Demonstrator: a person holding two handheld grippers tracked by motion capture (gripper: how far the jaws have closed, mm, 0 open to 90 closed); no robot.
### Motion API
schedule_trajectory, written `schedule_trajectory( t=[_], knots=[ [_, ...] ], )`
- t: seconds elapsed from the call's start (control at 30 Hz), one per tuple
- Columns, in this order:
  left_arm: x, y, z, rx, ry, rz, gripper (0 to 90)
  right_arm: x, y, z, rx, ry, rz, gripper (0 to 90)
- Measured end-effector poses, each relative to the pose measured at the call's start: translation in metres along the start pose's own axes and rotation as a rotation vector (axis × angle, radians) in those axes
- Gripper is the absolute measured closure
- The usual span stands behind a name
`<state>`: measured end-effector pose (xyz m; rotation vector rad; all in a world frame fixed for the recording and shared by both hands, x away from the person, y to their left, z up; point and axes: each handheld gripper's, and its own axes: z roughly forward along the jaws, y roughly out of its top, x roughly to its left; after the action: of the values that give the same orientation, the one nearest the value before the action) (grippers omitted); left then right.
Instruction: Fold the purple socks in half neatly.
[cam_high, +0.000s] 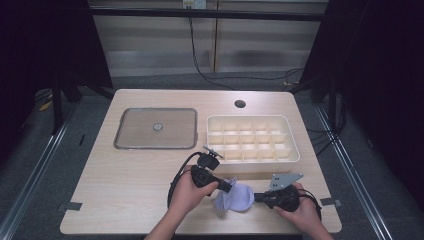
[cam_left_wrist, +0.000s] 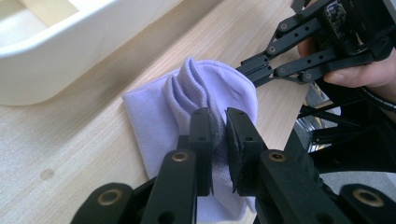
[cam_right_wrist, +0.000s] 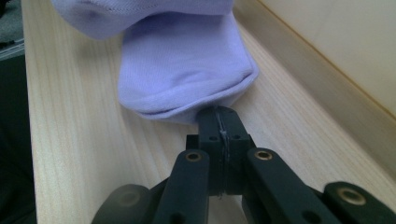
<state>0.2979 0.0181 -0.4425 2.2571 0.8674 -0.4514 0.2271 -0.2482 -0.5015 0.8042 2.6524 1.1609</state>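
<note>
A lavender sock (cam_high: 239, 199) lies bunched on the wooden table near its front edge. In the high view my left gripper (cam_high: 230, 187) comes at it from the left and my right gripper (cam_high: 256, 197) from the right. In the left gripper view the left gripper (cam_left_wrist: 218, 140) is shut on a gathered fold of the sock (cam_left_wrist: 210, 88), and the right gripper (cam_left_wrist: 254, 70) meets the sock's far edge. In the right gripper view the right gripper (cam_right_wrist: 219, 122) is shut, its tips pinching the rounded end of the sock (cam_right_wrist: 182, 70).
A white box with several compartments (cam_high: 295, 145) stands just behind the sock, to the right of centre. A flat square lid with a metal rim (cam_high: 120, 132) lies at the back left. A cable hole (cam_high: 240, 104) sits near the far edge.
</note>
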Motion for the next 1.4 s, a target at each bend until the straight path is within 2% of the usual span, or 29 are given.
schedule_trajectory(
  t=[0.5, 0.7, 1.23, 1.4],
  knots=[
    [-0.007, 0.006, 0.008, 0.011, -0.009, 0.018, 81.5, 0.000, 0.001, 0.001, 0.000, 0.000, -0.010, 89.3],
    [-0.009, 0.007, 0.012, 0.023, 0.016, 0.027, 81.4, 0.001, 0.001, 0.001, 0.002, 0.003, -0.012, 89.3],
    [-0.015, 0.010, 0.021, 0.037, 0.012, 0.041, 81.4, 0.001, 0.002, 0.002, -0.001, 0.005, -0.013, 89.4],
    [-0.016, 0.012, 0.024, 0.048, 0.028, 0.046, 81.3, 0.001, 0.002, 0.002, -0.002, 0.008, -0.012, 89.3]
  ],
)
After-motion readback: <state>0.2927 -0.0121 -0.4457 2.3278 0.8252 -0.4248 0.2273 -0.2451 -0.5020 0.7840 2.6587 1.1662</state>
